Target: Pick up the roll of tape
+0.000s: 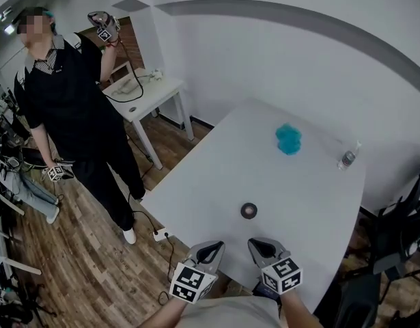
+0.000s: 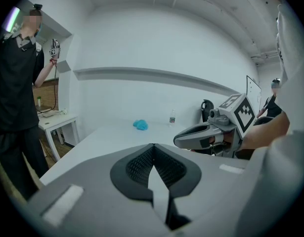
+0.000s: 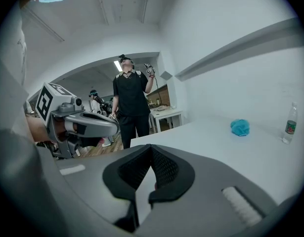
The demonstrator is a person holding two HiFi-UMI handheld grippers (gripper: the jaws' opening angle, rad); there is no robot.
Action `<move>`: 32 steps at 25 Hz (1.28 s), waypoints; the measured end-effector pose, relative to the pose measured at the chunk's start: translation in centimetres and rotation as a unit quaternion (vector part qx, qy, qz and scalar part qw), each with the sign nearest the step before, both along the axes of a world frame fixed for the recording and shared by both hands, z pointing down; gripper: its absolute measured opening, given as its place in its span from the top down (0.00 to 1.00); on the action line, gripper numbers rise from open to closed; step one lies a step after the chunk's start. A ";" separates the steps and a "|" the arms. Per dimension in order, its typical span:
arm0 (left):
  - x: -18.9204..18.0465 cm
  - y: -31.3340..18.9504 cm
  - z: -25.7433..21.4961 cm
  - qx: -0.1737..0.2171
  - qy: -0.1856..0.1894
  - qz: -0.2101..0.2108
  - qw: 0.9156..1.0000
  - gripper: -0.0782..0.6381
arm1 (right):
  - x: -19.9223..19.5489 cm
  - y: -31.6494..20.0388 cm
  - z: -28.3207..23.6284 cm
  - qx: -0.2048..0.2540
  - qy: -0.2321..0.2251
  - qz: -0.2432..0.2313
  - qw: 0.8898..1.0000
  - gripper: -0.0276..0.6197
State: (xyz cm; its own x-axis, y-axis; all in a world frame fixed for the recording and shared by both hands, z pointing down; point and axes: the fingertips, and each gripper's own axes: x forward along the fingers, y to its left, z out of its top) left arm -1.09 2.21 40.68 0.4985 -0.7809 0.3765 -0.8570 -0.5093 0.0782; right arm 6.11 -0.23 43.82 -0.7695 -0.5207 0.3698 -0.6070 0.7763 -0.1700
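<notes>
White table (image 1: 312,197) holds the roll of tape (image 1: 248,210) near its 6 o'clock edge, at 12 o'clock from left gripper (image 1: 210,251) and right gripper (image 1: 261,247), both clenched on nothing; best spread one's jaws, then straddle the ring's wall.

**Your left gripper (image 2: 153,149) is closed and empty over the white table (image 2: 107,137).**
Its jaws meet at the tips with nothing between them. Just to its right you see your right gripper (image 2: 185,138) side-on, with its marker cube (image 2: 239,113) on top. At the table's far end lie a crumpled blue cloth (image 2: 140,125) and, near it, a small clear bottle (image 2: 172,118). At the left a person (image 2: 16,83) in black stands beside a small white side table (image 2: 55,120).
</notes>
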 end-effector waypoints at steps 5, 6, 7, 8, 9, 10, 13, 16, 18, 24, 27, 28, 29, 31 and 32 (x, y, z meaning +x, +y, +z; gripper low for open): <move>0.4 -1.1 0.5 -0.005 -0.005 -0.003 1.000 0.87 | 0.5 -0.3 0.5 0.000 0.001 -0.005 1.000 0.95; 0.5 -1.2 0.5 -0.006 -0.006 -0.002 1.000 0.87 | 0.6 -0.3 0.5 0.001 0.003 -0.005 1.000 0.95; 0.6 -1.3 0.5 -0.006 -0.008 0.001 1.000 0.87 | 0.7 -0.3 0.5 0.001 0.003 -0.004 1.000 0.95; 0.8 -1.4 0.5 -0.006 -0.008 0.003 1.000 0.87 | 0.8 -0.4 0.5 0.000 0.003 0.000 1.000 0.95; 0.9 -1.5 0.4 -0.004 -0.007 0.005 1.000 0.87 | 0.9 -0.5 0.4 0.000 0.002 0.004 1.000 0.95; 1.0 -1.6 0.2 0.000 -0.007 0.007 1.000 0.87 | 1.1 -0.6 0.3 0.000 0.001 0.009 1.000 0.95; 1.0 -1.9 -0.4 0.015 -0.001 0.011 1.000 0.87 | 1.4 -1.1 0.3 -0.001 0.002 0.021 1.000 0.95; 0.8 -2.5 -0.4 0.017 0.004 0.014 1.000 0.87 | 1.5 -1.6 0.4 -0.002 0.005 0.034 0.999 0.95; 0.5 -2.9 -0.3 0.016 0.004 0.018 1.000 0.87 | 1.3 -1.8 0.3 -0.002 0.007 0.040 0.999 0.95; 0.1 -4.0 -0.1 0.012 0.002 0.038 0.999 0.87 | 1.2 -2.9 0.3 0.005 0.026 0.051 0.998 0.95; -0.2 -4.6 0.1 0.013 0.001 0.044 0.999 0.87 | 1.3 -3.6 0.3 0.006 0.027 0.060 0.998 0.95; -0.3 -4.7 0.2 0.010 0.002 0.046 0.999 0.87 | 1.3 -3.8 0.3 0.005 0.028 0.063 0.998 0.95; -0.3 -4.9 0.3 0.008 0.001 0.049 0.999 0.87 | 1.3 -4.0 0.3 0.005 0.028 0.066 0.997 0.95; -0.6 -5.3 0.5 0.008 -0.003 0.053 0.999 0.87 | 1.3 -4.4 0.4 0.003 0.030 0.072 0.997 0.95; -0.7 -5.6 0.6 0.008 -0.005 0.055 0.998 0.87 | 1.3 -4.7 0.5 0.002 0.032 0.074 0.997 0.95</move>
State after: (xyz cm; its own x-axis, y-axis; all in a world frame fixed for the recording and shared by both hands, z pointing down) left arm -1.81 -3.35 41.28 0.5777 -0.7281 0.3689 -0.7968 -0.6011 0.0614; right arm 7.43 -4.89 44.31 -0.6588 -0.6289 0.4129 -0.7248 0.6777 -0.1242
